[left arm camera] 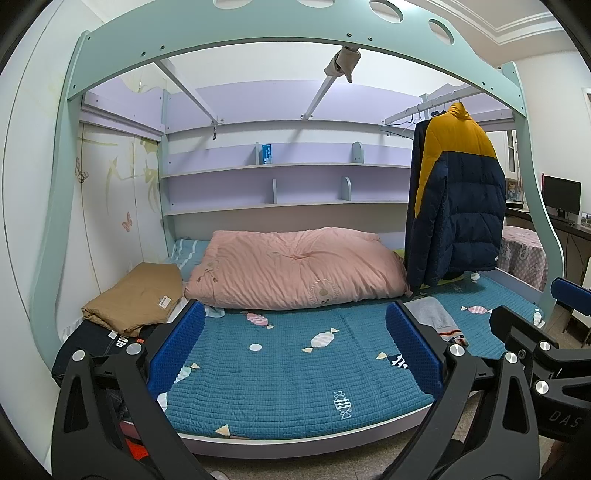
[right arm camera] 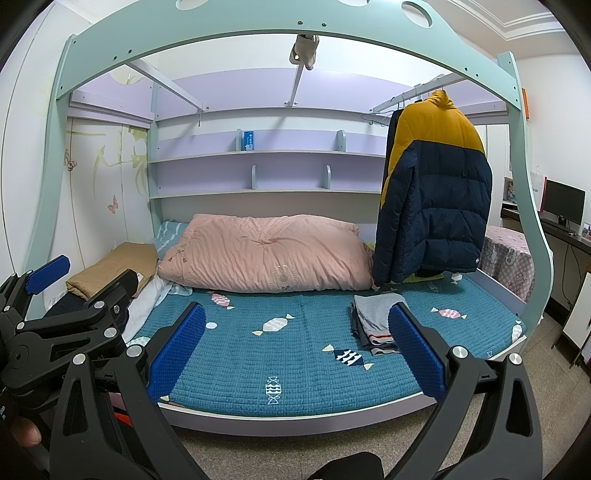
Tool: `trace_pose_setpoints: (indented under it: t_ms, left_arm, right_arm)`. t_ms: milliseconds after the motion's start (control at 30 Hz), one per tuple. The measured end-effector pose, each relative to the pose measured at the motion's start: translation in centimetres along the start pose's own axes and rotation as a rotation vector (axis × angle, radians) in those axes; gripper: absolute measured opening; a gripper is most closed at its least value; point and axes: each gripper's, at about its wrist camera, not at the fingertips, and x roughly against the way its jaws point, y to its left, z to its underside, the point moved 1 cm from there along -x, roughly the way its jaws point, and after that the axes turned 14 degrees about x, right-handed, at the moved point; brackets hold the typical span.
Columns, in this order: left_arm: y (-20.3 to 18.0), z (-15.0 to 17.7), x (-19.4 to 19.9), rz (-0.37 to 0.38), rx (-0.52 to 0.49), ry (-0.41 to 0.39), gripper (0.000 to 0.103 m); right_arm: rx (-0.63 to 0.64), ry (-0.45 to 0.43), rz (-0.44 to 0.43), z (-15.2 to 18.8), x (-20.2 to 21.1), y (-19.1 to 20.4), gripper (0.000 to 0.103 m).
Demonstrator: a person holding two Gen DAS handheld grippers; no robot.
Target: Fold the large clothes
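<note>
A navy and mustard puffer jacket [left arm camera: 458, 199] hangs on a hanger from the rail at the bed's right end; it also shows in the right wrist view [right arm camera: 436, 195]. A folded tan garment [left arm camera: 136, 295] lies at the bed's left end, with dark clothes [left arm camera: 88, 347] below it. A folded grey stack [right arm camera: 373, 325] lies on the blue quilted bed cover [left arm camera: 280, 376]. My left gripper [left arm camera: 295, 354] is open and empty above the bed's front edge. My right gripper [right arm camera: 295, 350] is open and empty beside it, over the same cover [right arm camera: 295, 369].
A pink duvet [left arm camera: 295, 269] lies folded along the back of the bed. A mint bunk frame [left arm camera: 258, 33] arches overhead, with lilac shelves [left arm camera: 284, 170] behind. A desk with a monitor [right arm camera: 563, 203] and a chequered cloth [right arm camera: 509, 254] stand at the right.
</note>
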Motion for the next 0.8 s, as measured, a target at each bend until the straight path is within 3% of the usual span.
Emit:
trace_pose_setpoints:
  t_ms: [800]
  left_arm:
    - [0.10,-0.03,0.00,0.003,0.001,0.001,0.099]
  right_arm:
    - [-0.001,0.001,0.003,0.00,0.05,0.05,0.096]
